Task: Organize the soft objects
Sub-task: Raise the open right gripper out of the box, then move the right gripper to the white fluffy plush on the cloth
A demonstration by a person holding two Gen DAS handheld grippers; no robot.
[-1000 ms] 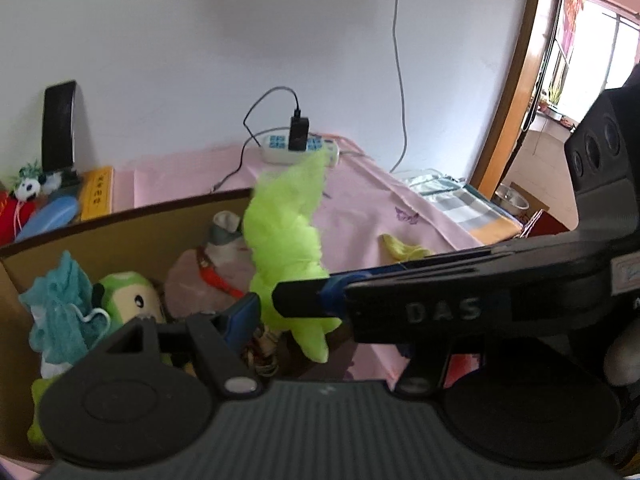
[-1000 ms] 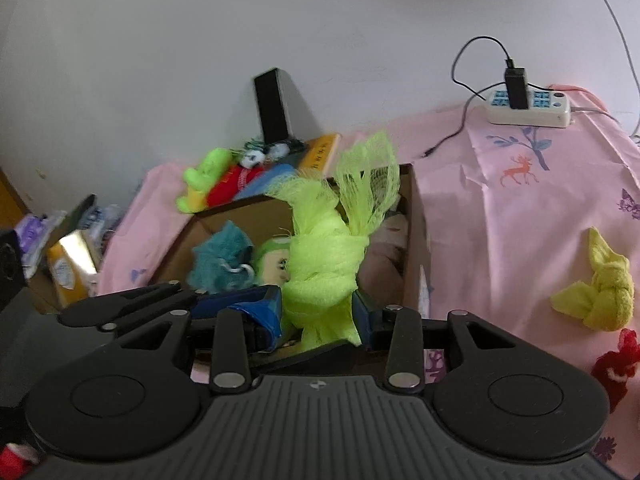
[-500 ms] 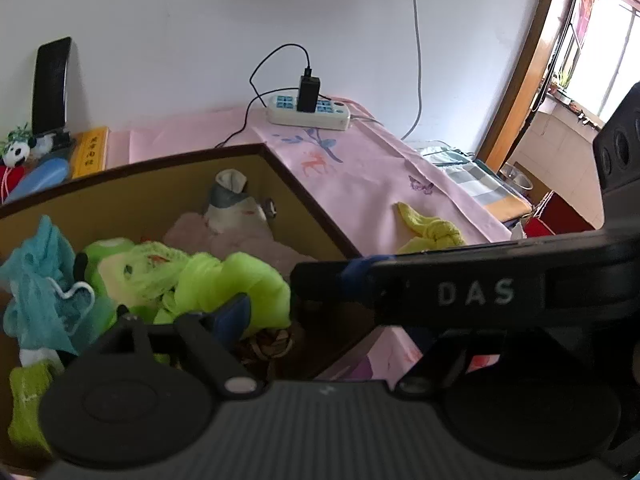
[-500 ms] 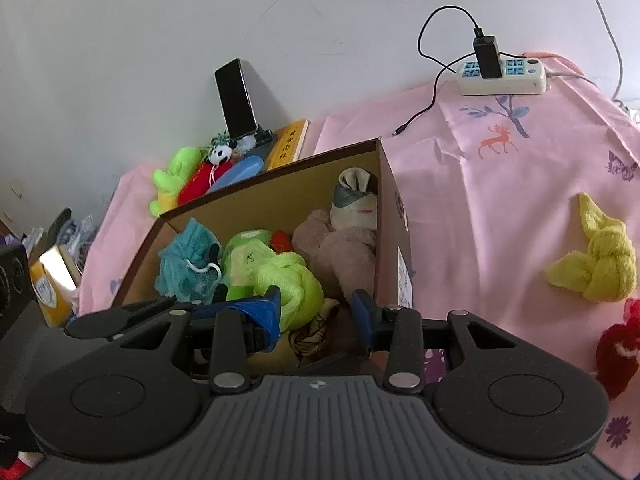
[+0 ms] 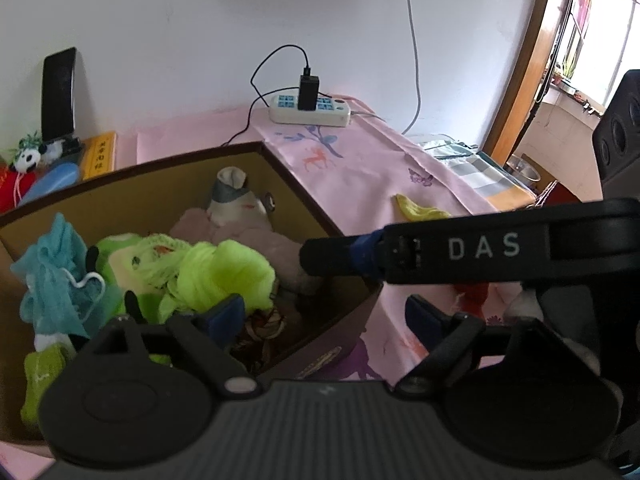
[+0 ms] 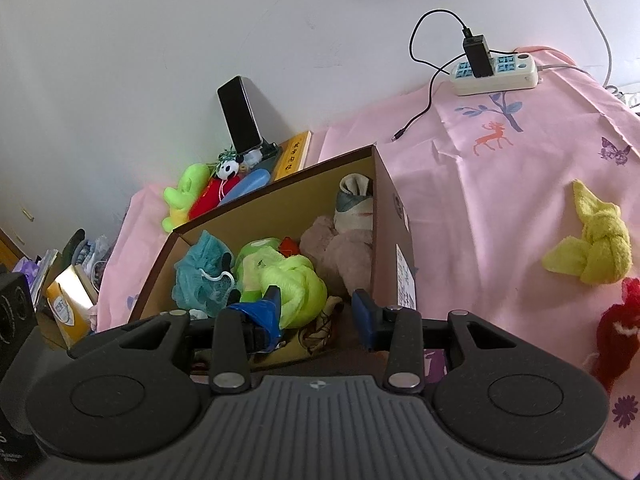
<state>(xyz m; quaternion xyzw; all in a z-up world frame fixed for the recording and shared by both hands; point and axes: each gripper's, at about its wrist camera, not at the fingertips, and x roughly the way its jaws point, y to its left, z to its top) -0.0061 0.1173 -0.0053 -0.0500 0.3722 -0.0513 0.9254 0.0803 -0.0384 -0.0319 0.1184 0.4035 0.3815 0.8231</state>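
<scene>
A brown cardboard box (image 6: 394,216) (image 5: 316,210) stands on the pink cloth and holds a neon-green mesh ball (image 6: 298,290) (image 5: 224,276), a teal mesh puff (image 6: 202,276) (image 5: 52,276), a green plush (image 6: 256,258) and a pink-grey plush (image 6: 344,236) (image 5: 240,216). My right gripper (image 6: 318,316) is open and empty above the box's near edge, next to the green ball. My left gripper (image 5: 324,316) is open and empty over the box's right corner. A knotted yellow towel (image 6: 592,244) (image 5: 420,210) and a red plush (image 6: 618,336) lie on the cloth right of the box.
A white power strip (image 6: 496,70) (image 5: 310,110) with a black charger sits by the wall. A phone on a stand (image 6: 240,116) (image 5: 58,94), a panda toy (image 6: 228,168), a green plush (image 6: 186,192) and a yellow book (image 6: 292,156) lie behind the box.
My right gripper let go of the neon-green mesh ball, which dropped into the box. Both grippers have pulled back a little from the box.
</scene>
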